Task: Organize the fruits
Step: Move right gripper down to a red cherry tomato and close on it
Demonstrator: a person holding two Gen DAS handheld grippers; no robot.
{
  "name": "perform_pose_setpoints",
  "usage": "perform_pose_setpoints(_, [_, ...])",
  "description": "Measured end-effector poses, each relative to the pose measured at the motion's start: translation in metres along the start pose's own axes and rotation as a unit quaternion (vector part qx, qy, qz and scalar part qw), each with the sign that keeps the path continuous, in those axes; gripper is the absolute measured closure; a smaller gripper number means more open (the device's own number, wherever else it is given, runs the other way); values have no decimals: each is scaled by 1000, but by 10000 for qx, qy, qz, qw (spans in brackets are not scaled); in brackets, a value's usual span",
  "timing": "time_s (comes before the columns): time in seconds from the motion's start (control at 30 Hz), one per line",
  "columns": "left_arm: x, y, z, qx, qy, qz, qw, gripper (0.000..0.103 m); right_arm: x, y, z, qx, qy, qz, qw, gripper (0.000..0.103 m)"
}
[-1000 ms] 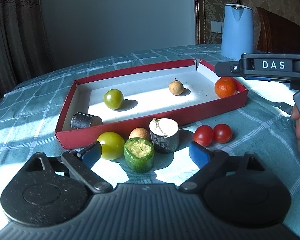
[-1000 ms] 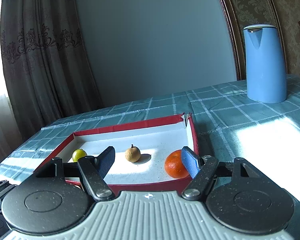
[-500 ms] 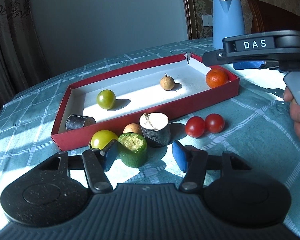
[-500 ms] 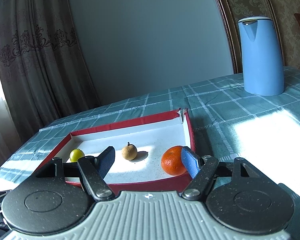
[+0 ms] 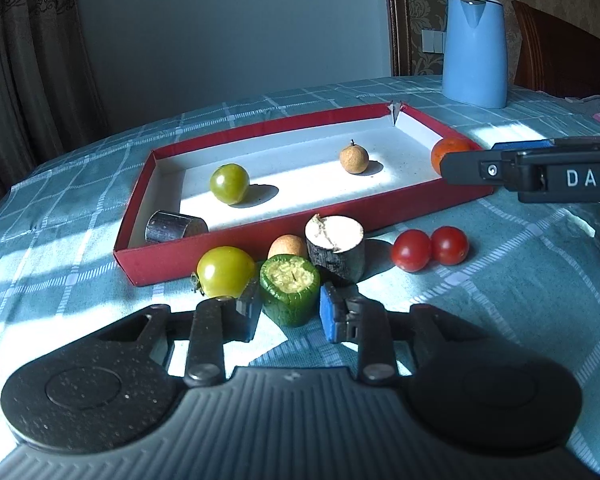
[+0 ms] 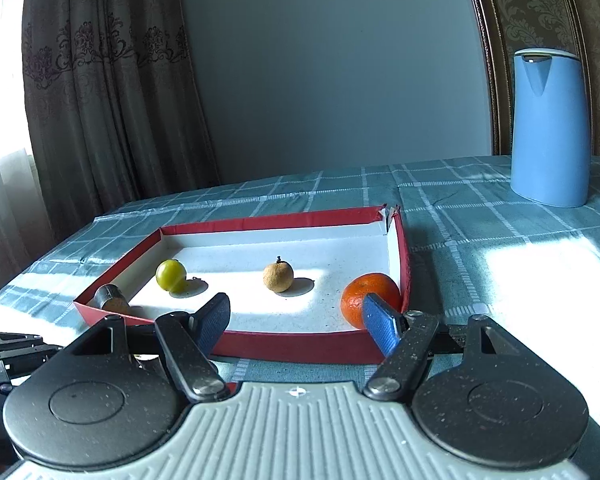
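A red tray (image 5: 284,236) (image 6: 300,346) holds a green tomato (image 5: 229,183) (image 6: 171,275), a longan (image 5: 353,157) (image 6: 278,276), an orange (image 5: 449,150) (image 6: 369,298) and a dark cylinder (image 5: 175,227) (image 6: 110,298). In front of the tray lie a yellow-green tomato (image 5: 225,271), a second longan (image 5: 287,246), a white-topped dark chunk (image 5: 335,249), a green cucumber chunk (image 5: 290,289) and two cherry tomatoes (image 5: 430,249). My left gripper (image 5: 288,312) has its pads on either side of the cucumber chunk, nearly touching it. My right gripper (image 6: 296,324) is open and empty at the tray's near right edge.
A blue kettle (image 5: 475,50) (image 6: 550,128) stands at the back right on the checked teal tablecloth (image 5: 500,280). A dark wooden chair (image 5: 560,60) is behind it. Curtains hang at the left. The right gripper's body (image 5: 540,174) reaches in over the tray's right corner.
My left gripper has moved forward around the cucumber chunk and its jaws have narrowed. The right gripper has dropped lower and drawn back slightly, still open.
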State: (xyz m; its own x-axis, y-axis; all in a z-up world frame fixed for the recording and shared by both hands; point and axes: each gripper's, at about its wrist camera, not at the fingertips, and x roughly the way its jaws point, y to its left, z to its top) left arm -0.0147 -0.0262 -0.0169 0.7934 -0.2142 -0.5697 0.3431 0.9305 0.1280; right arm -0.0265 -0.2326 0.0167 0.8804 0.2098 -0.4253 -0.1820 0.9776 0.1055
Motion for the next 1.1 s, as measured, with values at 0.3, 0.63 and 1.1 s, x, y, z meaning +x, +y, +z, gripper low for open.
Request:
perform_pose_setpoints(0.3, [0,-1,-1,3,2,-7,10000,76,5,21,-16,-846,641,192,9942,30])
perform_pose_setpoints(0.63, [0,0,0,-11,7,-20,10000,77,27,18,-16,-892,1091,217,9898,30])
perform_pose_setpoints(1.1, [0,-3,-1,68,-15,37,10000,76,27,30,-17,-1244,1048,391,9859,59])
